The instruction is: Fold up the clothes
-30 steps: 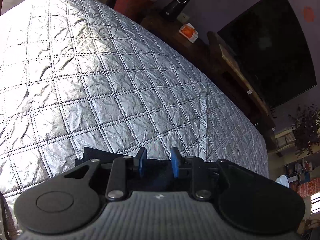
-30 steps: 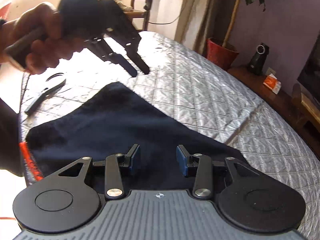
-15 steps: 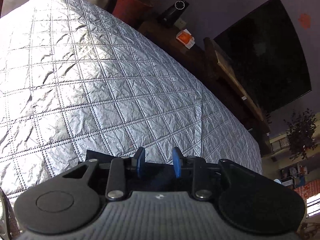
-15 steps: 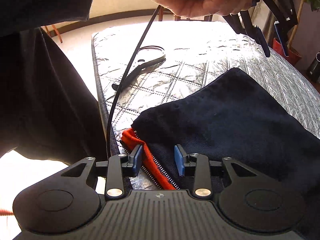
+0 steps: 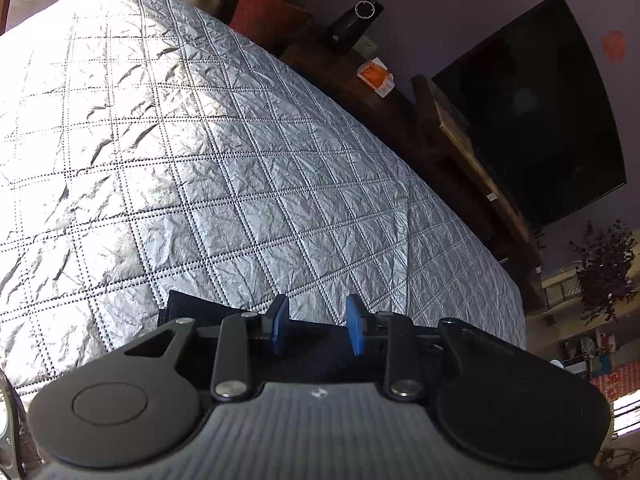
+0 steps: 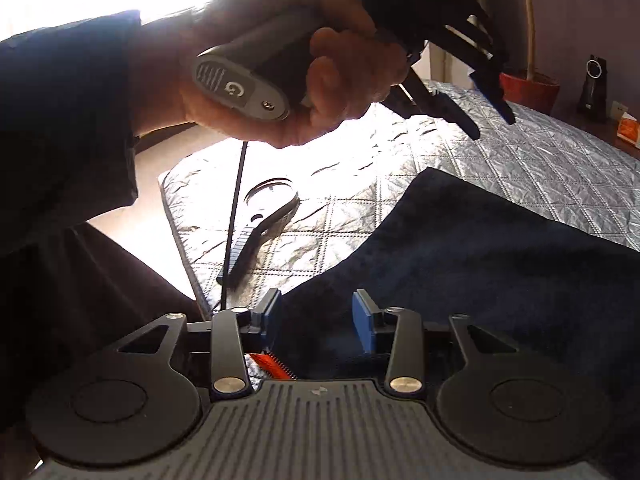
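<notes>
right gripper (image 6: 318, 318) jaws opening over fuzzy navy garment (image 6: 460, 264), left gripper (image 5: 316, 324) hovering part-open, empty, crinkled silver quilted cover (image 5: 200, 152), orange zipper (image 6: 272, 366) mostly hidden

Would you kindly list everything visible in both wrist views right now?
garment: one, dark navy with orange zipper trim, on the quilt's near edge
quilted cover: one, silver, spread over the surface
black tool: one, on the quilt by its corner
plant pot: one, red, beyond the quilt
television: one, black, on the wall
orange packet: one, on the dark wooden cabinet
left gripper: black, blue fingers, raised in a hand, nothing held
right gripper: opening over the garment
</notes>
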